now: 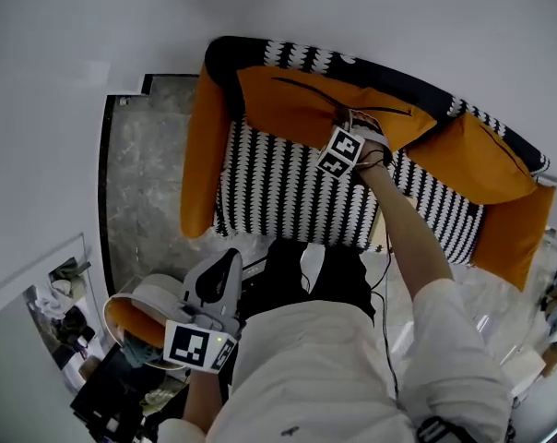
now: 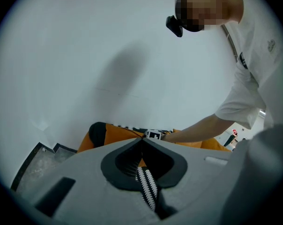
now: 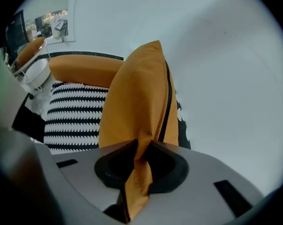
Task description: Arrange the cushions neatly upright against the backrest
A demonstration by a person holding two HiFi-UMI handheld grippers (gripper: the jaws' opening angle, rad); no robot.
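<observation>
standing upright: orange cushion (image 3: 132, 97), black zipper edge, corner in right gripper (image 3: 140, 145)

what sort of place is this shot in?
Looks like a living room or lounge corner, possibly staged. A sofa with orange arms and a black-and-white seat stands against a plain white wall, orange cushions on it, over a grey stone-look floor.

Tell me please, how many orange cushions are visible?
2: one cushion mid-sofa, in the right tongs; the other at its right end. Others may be hidden.
</observation>
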